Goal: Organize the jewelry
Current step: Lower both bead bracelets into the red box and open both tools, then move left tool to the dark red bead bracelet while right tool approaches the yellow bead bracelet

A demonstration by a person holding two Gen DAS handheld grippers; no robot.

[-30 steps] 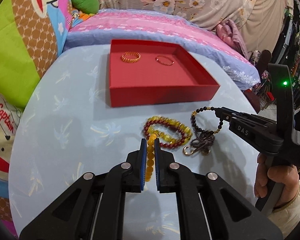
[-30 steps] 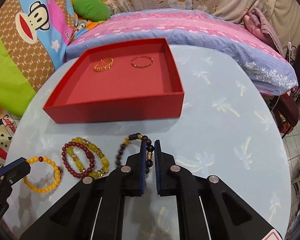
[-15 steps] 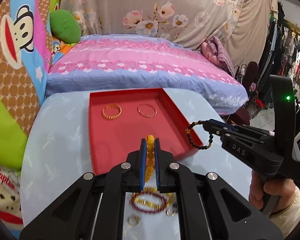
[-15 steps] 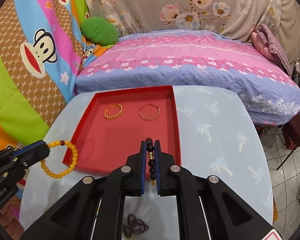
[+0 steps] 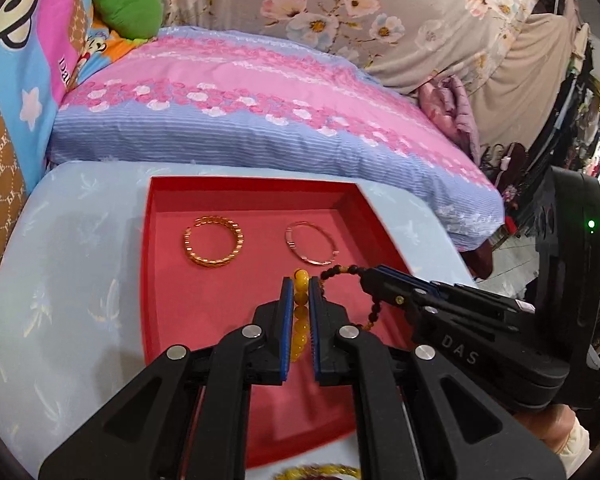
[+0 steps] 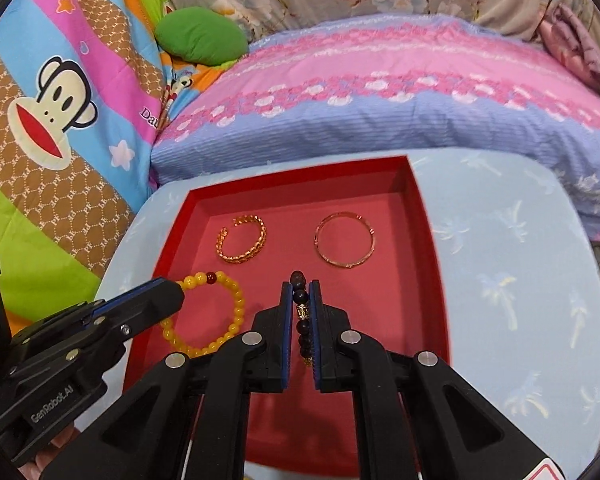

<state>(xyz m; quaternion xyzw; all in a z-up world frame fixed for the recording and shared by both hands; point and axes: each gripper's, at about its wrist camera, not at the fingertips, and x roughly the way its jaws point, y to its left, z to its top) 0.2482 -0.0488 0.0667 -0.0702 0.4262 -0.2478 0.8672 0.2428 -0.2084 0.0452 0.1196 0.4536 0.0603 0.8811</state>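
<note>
A red tray (image 5: 168, 208) (image 6: 428, 248) on the light blue table holds a gold chain bangle (image 5: 214, 246) (image 6: 242, 242) and a thin rose-gold bangle (image 5: 310, 242) (image 6: 345, 239). My left gripper (image 5: 300, 286) (image 6: 176, 292) is shut on a yellow bead bracelet (image 5: 300, 320) (image 6: 216, 316) and holds it over the tray's left half. My right gripper (image 6: 300, 286) (image 5: 364, 276) is shut on a dark bead bracelet (image 6: 302, 320) (image 5: 340, 272) and holds it over the tray's middle, beside the left gripper.
A pink and blue pillow (image 5: 240, 104) lies just behind the table (image 6: 520, 280). Cartoon bedding (image 6: 60, 100) rises at the left. More beads (image 5: 316, 472) lie on the table at the tray's near edge, mostly hidden by my left gripper.
Both grippers lifted their bracelets off the table and moved forward over the red tray. The other beads left on the table have dropped out of sight below.
</note>
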